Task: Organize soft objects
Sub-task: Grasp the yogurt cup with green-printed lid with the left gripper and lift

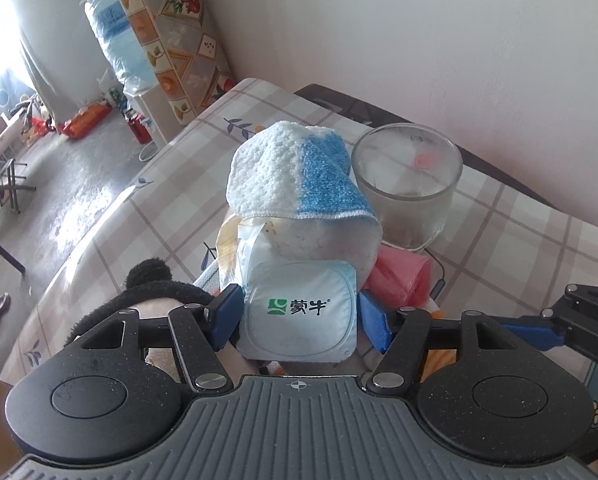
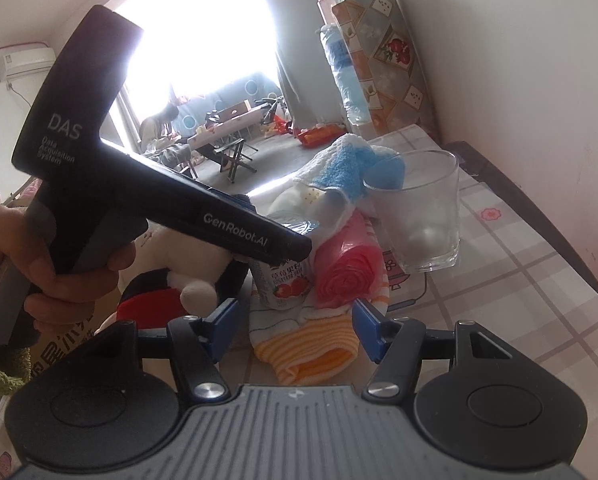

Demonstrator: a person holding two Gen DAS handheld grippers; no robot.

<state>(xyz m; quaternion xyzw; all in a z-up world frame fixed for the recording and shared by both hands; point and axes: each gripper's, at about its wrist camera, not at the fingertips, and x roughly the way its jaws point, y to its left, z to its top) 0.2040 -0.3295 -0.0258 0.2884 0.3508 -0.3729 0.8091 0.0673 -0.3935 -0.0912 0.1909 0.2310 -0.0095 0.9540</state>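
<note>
My left gripper (image 1: 299, 312) is shut on a yogurt cup (image 1: 299, 320) with a pale blue foil lid, one blue pad against each side. In the right wrist view the cup (image 2: 287, 280) shows a strawberry label, with the hand-held left gripper (image 2: 291, 246) reaching down onto it. A blue and white towel (image 1: 295, 172) drapes over a white packet (image 1: 251, 256) behind the cup. My right gripper (image 2: 297, 320) stands open astride a folded orange-striped towel (image 2: 307, 348) that lies under the cup. A pink roll of bags (image 2: 347, 268) rests beside the cup.
A clear glass tumbler (image 1: 407, 184) stands on the plaid tablecloth (image 1: 519, 260) near the wall, right of the pile. A panda plush (image 2: 179, 272) lies to the left of the cup. A cardboard box (image 2: 59, 344) sits at the lower left.
</note>
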